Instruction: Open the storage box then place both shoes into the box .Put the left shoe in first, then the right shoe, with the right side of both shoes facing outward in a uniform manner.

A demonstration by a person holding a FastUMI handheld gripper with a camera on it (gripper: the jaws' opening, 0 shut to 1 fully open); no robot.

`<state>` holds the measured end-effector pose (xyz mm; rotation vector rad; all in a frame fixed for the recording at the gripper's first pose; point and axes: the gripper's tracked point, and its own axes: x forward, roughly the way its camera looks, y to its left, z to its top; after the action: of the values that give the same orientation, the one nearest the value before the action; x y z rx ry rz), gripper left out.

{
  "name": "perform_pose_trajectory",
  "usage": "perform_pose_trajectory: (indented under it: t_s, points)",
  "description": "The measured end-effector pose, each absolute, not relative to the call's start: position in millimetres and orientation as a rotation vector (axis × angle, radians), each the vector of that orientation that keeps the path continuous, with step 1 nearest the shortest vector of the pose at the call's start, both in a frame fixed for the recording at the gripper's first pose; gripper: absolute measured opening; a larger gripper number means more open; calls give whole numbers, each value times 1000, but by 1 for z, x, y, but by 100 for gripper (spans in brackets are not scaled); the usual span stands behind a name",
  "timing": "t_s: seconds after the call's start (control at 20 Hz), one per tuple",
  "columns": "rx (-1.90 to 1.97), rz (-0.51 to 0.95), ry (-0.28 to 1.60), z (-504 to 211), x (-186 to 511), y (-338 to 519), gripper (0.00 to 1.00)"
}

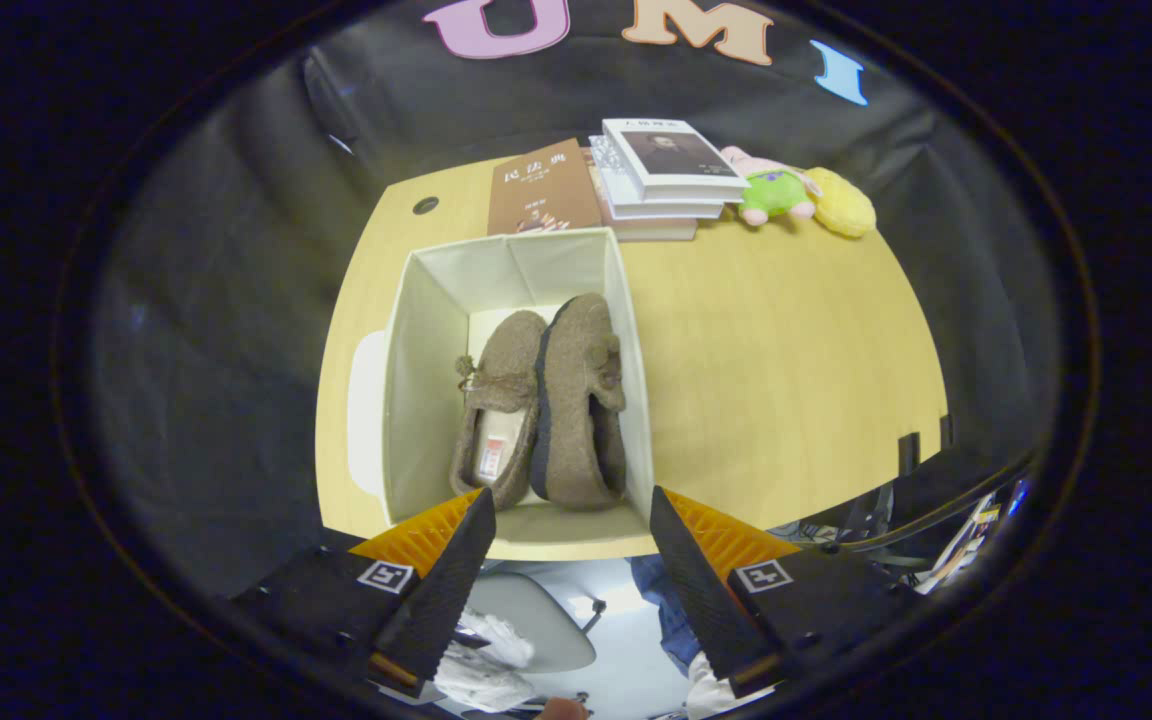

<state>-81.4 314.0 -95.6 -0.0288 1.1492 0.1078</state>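
We see both shoes (541,400) already lying side by side inside the open box (416,380) on the table (776,360). Our gripper (566,540) hangs above the near rim, fingers wide apart, holding nothing. We judge the placing finished; next is only to draw away.

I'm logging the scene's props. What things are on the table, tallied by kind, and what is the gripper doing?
Brown shoes, in the box: 2
White storage box: 1
Books: about 4
Plush toys: 2
Total: about 9
Gripper: open, holding nothing.
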Motion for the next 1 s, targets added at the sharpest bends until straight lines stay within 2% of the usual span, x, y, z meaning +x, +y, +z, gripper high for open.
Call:
perform_pose_trajectory:
  t_s: [0.2,0.45,0.6,0.75,1.0]
  points:
    - [-45,92,1044,-72,-62,268,100]
    - [-53,-31,924,-56,-24,194,100]
    - [-19,-49,807,-35,5,171,100]
    - [2,-25,631,-6,38,157,100]
    - [76,27,236,63,81,146,100]
